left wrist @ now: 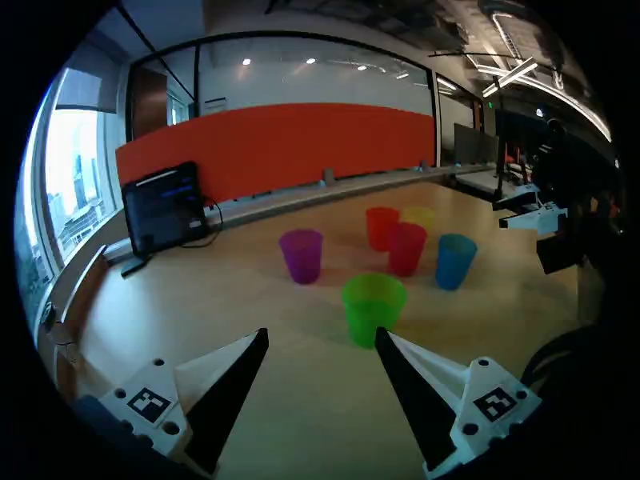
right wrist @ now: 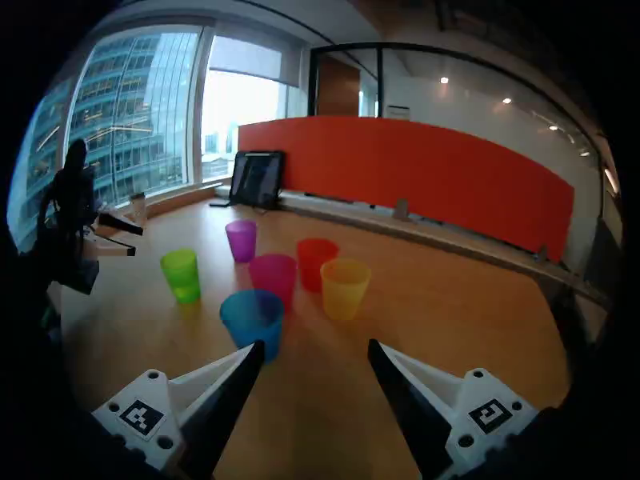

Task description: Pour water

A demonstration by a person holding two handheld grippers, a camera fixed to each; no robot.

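In the left gripper view, from the left: a dark screen (left wrist: 164, 206) propped at the far edge of the pale wooden surface (left wrist: 240, 320), below an orange wall (left wrist: 280, 148); next a purple cup (left wrist: 302, 254), standing alone; then a green cup (left wrist: 374, 308), nearest of all, just beyond the left gripper (left wrist: 320, 332), fingers spread wide and holding nothing; farther back, a close cluster of red cup (left wrist: 382, 226), yellow cup (left wrist: 418, 216), pink cup (left wrist: 406, 248) and blue cup (left wrist: 455, 260); at the far right, the right gripper (left wrist: 512, 214), held above the surface. In the right gripper view, six upright cups again: green cup (right wrist: 181, 274) well to the left, blue cup (right wrist: 253, 320) closest, just past one fingertip of the right gripper (right wrist: 314, 344), fingers likewise wide apart and empty.
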